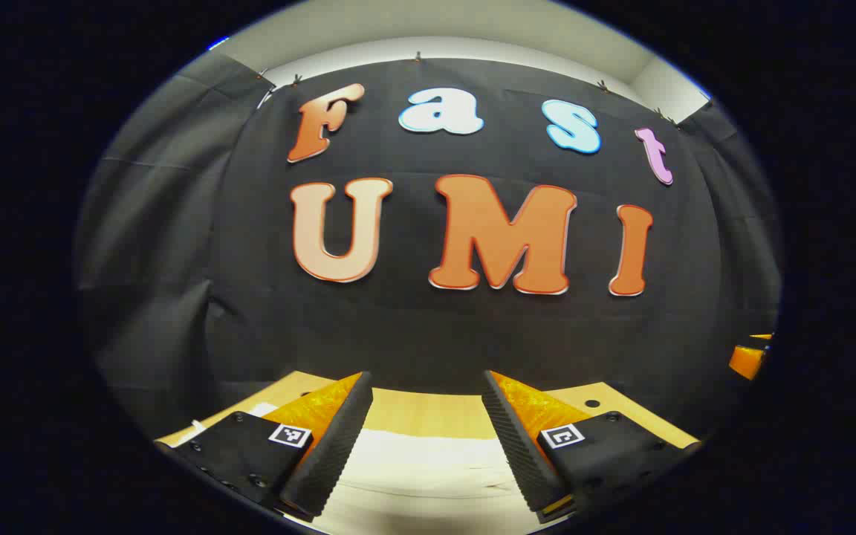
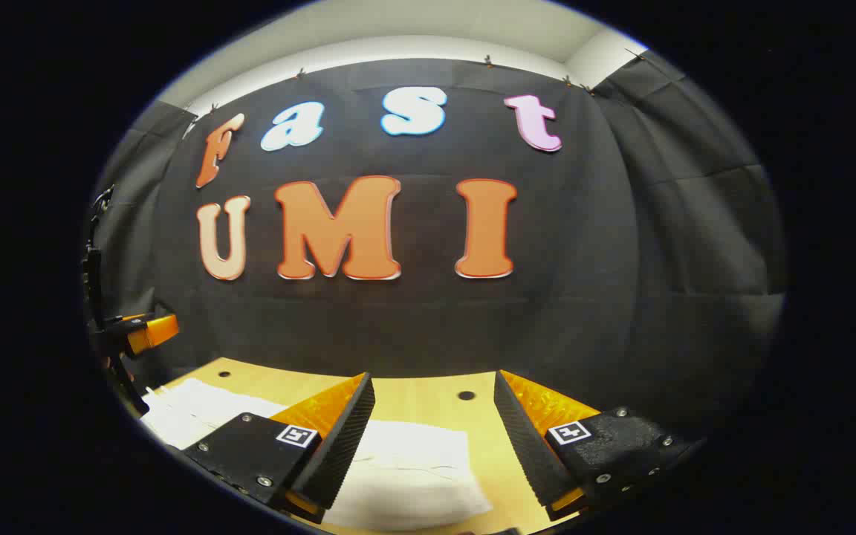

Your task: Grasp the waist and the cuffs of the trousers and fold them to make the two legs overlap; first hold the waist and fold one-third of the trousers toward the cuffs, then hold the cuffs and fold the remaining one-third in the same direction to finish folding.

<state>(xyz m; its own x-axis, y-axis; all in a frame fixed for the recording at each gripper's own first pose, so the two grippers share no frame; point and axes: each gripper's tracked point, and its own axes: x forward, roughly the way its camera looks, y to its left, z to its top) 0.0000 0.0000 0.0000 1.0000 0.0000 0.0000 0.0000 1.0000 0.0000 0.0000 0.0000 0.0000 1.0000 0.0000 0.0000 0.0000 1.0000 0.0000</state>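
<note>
Both hand-held grippers hang wide open and hold nothing: your left hand-held gripper (image 1: 428, 435) and your right hand-held gripper (image 2: 435, 438) hover over the white trousers (image 2: 406, 475), which lie flat on the wooden table (image 2: 428, 394). I judge the cloth is light, soft and limp, so pinch an edge through all layers, at waist or cuffs. Which end is the waist, you cannot tell; the near part is cut off below.
</note>
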